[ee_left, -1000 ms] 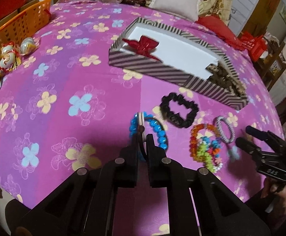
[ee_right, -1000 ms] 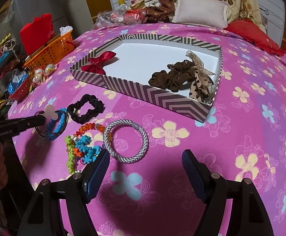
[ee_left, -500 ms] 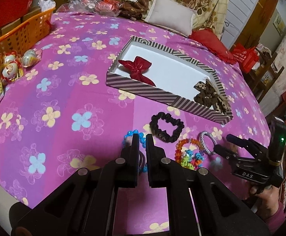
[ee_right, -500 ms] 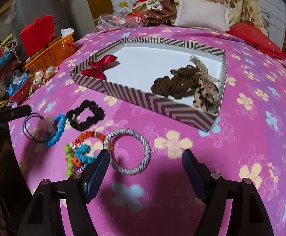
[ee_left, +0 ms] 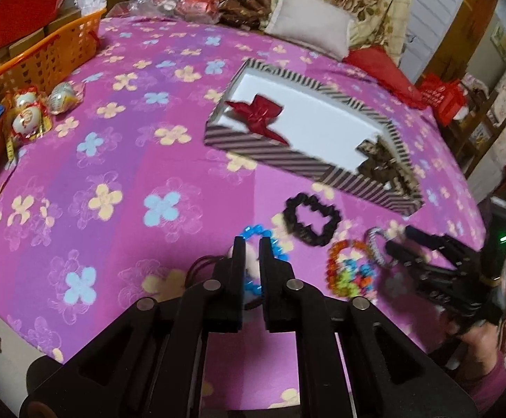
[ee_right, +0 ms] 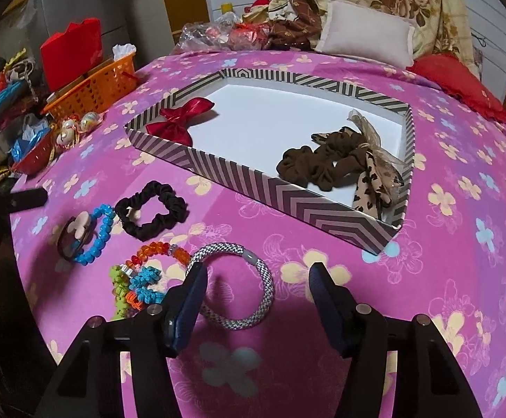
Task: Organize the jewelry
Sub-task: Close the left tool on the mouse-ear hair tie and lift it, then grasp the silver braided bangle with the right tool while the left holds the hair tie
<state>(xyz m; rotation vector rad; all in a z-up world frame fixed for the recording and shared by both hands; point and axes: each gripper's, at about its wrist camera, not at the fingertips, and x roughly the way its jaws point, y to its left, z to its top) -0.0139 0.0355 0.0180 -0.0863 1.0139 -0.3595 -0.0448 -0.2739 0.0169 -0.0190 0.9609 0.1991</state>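
Observation:
A striped box (ee_left: 273, 148) (ee_right: 322, 216) holds a red bow (ee_left: 259, 116) (ee_right: 179, 118) and brown scrunchies (ee_right: 326, 165). In front lie a black scrunchie (ee_left: 312, 221) (ee_right: 155, 209), a blue bead bracelet with a pale flower hair tie (ee_right: 89, 237) (ee_left: 253, 275), a colourful bead bracelet (ee_right: 141, 278) (ee_left: 348, 271) and a silver woven bangle (ee_right: 239, 285) (ee_left: 376, 247). My left gripper (ee_left: 249, 244) stands nearly shut just above the blue bracelet; whether it pinches the bracelet is unclear. My right gripper (ee_right: 256, 275) is open, straddling the silver bangle.
The things lie on a pink flowered cloth (ee_left: 113, 174). An orange basket (ee_left: 40, 59) (ee_right: 92, 83), wrapped eggs (ee_left: 30, 115) and a red bowl (ee_right: 33, 160) stand at the left. Pillows (ee_right: 367, 35) and bags lie at the back.
The left gripper drew back from the blue bracelet, which now lies on the cloth. The right gripper moved forward and down over the silver bangle.

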